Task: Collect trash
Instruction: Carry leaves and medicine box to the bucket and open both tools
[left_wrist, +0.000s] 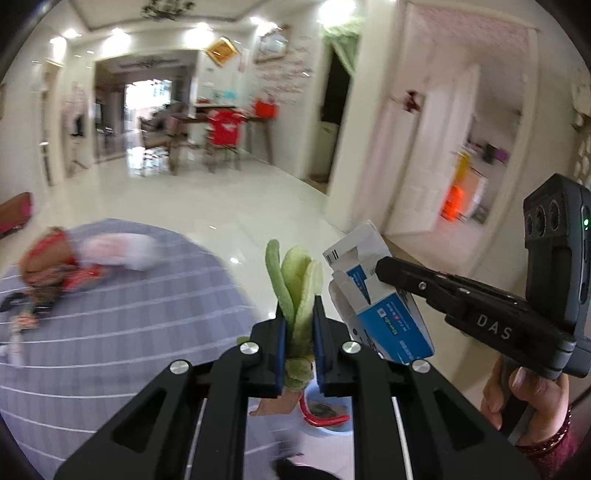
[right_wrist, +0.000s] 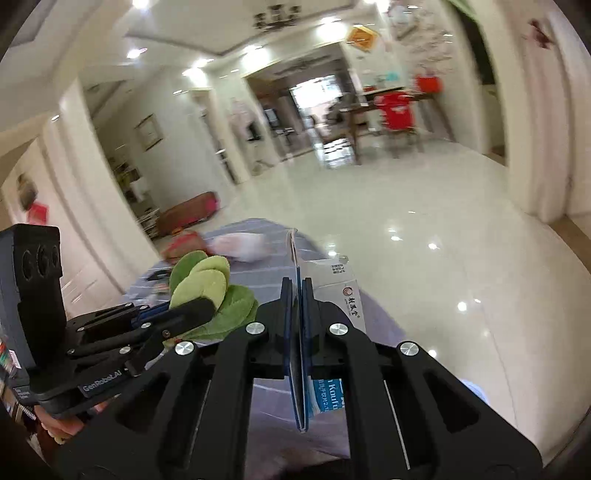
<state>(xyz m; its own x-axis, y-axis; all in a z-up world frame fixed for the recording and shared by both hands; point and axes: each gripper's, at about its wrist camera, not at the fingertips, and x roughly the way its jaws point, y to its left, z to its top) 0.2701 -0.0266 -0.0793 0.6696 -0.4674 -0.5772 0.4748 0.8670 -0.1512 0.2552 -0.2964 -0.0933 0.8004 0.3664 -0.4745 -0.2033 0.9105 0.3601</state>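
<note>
Both views are bright, lit by recessed ceiling spotlights blown out to white along the top of the frame. Their glare dots the glossy floor tiles. The background is smeared with motion blur; only the lower centre stays fairly sharp. Fisheye bending and dark vignetting mark the corners.

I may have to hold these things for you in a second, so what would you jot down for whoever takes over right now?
Left tongs: shut on the green plush leaves, held up above the striped table.
Right tongs: shut on the flattened blue-and-white box, held up too.
Done: both pieces picked up.
Left: drop them. A blue basin shows below the left tongs, possibly the bin. More blurred clutter sits farther back on the table.
</note>
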